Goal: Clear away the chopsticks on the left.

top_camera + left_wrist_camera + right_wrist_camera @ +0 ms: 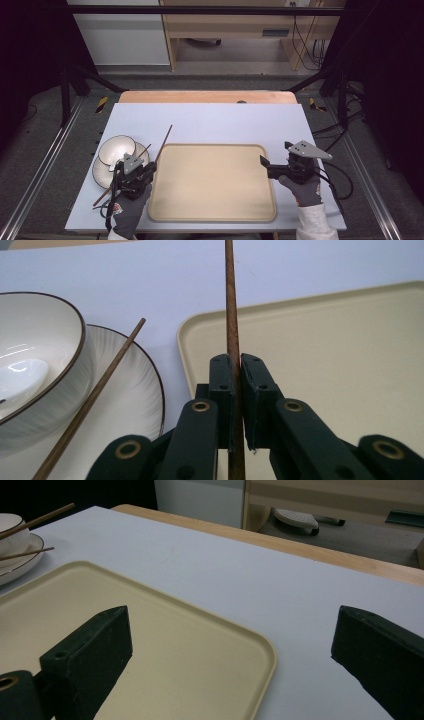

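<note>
From above, the left tool point(134, 172) sits beside the plate point(100, 172) and bowl point(116, 149) on the tabletop point(225, 122). Its own view shows it clenched on a chopstick point(231, 315) at the tray point(320, 340) edge; held so far back, it could swivel or slip. The right tool point(232, 655) gapes over the tray's corner.

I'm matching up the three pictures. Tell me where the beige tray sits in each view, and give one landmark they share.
High view: the beige tray lies centre, between the two grippers.
Left gripper view: its rounded corner fills the right half, behind the jaws.
Right gripper view: it spreads across the lower left, under the left jaw.
Shared landmark: the white bowl on its plate.
</note>
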Tool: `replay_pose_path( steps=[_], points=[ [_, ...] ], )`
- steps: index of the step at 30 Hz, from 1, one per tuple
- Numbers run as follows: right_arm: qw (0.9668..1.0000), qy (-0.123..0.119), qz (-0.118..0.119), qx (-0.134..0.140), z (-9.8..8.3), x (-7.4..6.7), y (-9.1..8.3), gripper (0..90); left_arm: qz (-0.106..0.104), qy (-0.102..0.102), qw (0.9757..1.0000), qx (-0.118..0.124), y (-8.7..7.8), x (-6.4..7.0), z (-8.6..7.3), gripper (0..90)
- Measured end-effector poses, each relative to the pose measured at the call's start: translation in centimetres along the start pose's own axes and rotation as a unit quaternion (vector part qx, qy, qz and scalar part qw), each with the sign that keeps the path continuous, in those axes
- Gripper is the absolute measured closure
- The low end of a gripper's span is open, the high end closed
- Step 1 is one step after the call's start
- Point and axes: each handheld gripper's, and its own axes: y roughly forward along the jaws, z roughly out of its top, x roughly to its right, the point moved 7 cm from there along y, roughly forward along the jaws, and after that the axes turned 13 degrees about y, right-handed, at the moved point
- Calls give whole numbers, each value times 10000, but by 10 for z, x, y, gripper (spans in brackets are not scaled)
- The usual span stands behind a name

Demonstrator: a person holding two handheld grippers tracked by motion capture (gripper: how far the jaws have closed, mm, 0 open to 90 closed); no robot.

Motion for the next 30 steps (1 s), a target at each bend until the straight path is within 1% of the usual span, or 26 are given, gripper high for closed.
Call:
replay_pose_path(
  steps=[3, 6, 8, 10, 12, 16, 25, 27, 30],
  points=[
    [10000, 4, 11, 5, 1, -1, -1, 30, 40, -23, 10000, -13, 1, 7, -1, 842],
    [10000, 24, 17, 45, 2, -1, -3, 31, 103, -127, 9999, -2, 2, 13, -4, 842],
    [10000, 1, 16, 54, 2, 0, -3, 31, 146, -126, 9998, -17, 3, 18, -8, 842],
    [10000, 8, 25, 44, 2, -1, -3, 31, 167, -164, 9997, -43, 5, 22, -11, 843],
    [10000, -23, 31, 28, 2, -2, -2, 31, 231, -202, 9995, -55, 7, 26, -15, 843],
    [10000, -34, 28, 5, 1, -2, -1, 31, 254, -255, 9993, -85, 12, 32, -23, 842],
    [10000, -50, 28, -12, 0, -2, 0, 31, 390, -331, 9985, -200, 20, 38, -38, 842],
    [10000, -43, 26, -33, 0, -3, 1, 31, 384, -385, 9983, -230, 21, 38, -40, 843],
    [10000, -75, 15, -53, -1, -3, 2, 31, 394, -378, 9981, -297, 24, 40, -43, 843]
  ],
)
